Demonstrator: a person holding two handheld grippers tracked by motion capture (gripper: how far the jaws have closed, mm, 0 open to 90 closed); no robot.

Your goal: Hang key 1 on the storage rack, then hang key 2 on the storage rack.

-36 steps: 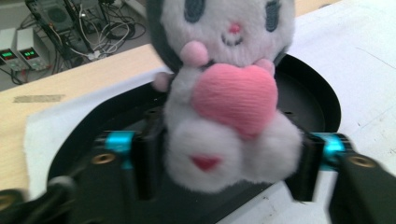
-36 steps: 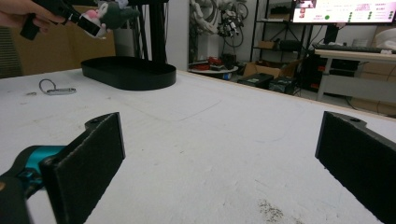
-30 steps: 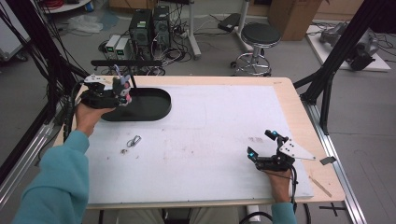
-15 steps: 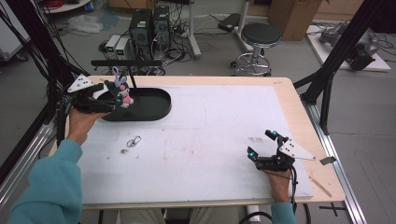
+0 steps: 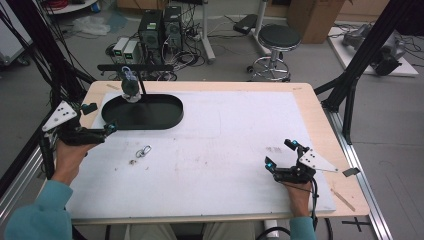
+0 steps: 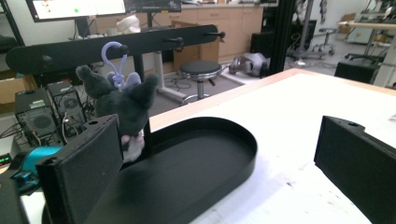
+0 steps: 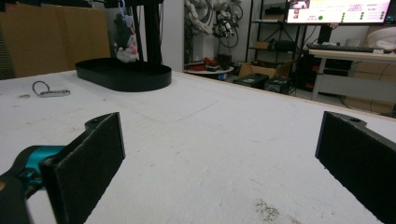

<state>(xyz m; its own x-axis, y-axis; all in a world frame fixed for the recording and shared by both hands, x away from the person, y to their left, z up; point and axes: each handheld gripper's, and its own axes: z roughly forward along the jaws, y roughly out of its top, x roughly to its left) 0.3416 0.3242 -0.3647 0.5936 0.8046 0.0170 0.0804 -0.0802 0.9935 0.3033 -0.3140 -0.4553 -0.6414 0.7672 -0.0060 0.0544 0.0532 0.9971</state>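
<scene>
A grey plush toy [image 5: 131,90] hangs by a lilac clip [image 6: 114,56] from a peg of the black rack bar [image 5: 135,66], over the far end of the black oval tray [image 5: 165,116]. My left gripper [image 5: 101,118] is left of the tray, near the table's left edge. Its jaws have just been opening and now stand open with nothing between them. The left gripper view [image 6: 215,172] looks across the tray [image 6: 205,154] at the plush [image 6: 123,100]. My right gripper [image 5: 278,153] rests open and empty on the white mat at the front right.
A small metal carabiner [image 5: 143,151] lies on the mat in front of the tray, and the right gripper view has it [image 7: 46,91] at far left. The rack's post stands in the tray. A stool [image 5: 280,37] and computer boxes [image 5: 160,27] stand behind the table.
My left gripper has drawn back to the left, away from the plush toy, which stays hanging on the rack. The right gripper has not moved.
</scene>
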